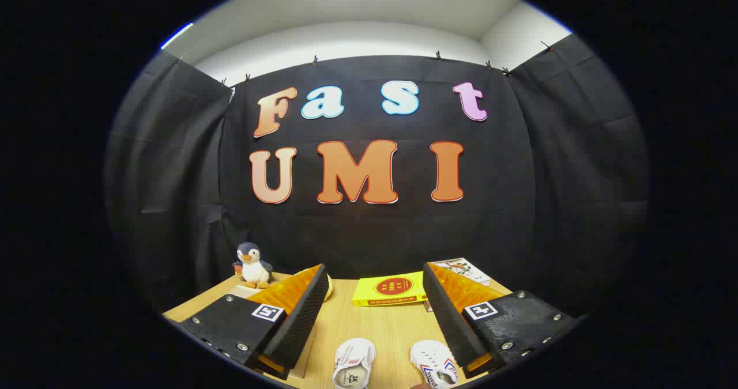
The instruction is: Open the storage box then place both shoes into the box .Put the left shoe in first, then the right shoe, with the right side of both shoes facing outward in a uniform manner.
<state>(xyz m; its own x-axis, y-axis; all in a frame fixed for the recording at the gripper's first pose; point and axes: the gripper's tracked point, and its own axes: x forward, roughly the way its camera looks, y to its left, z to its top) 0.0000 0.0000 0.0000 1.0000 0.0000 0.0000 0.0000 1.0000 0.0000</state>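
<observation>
A light wooden table (380,325) is sitting in a booth walled with black cloth (553,204), under a white ceiling (369,26). The gripper (375,302) is hovering with its fingers spread wide, grasping nothing. 2 white shoes (354,364) are lying near, between the fingers. Farther off, a yellow book (389,289) is lying flat, its writing too small to read. A toy penguin (253,265) is standing far left.

gripper (373,302) fingers spread wide above two white shoes (354,365) on table (380,325).
</observation>
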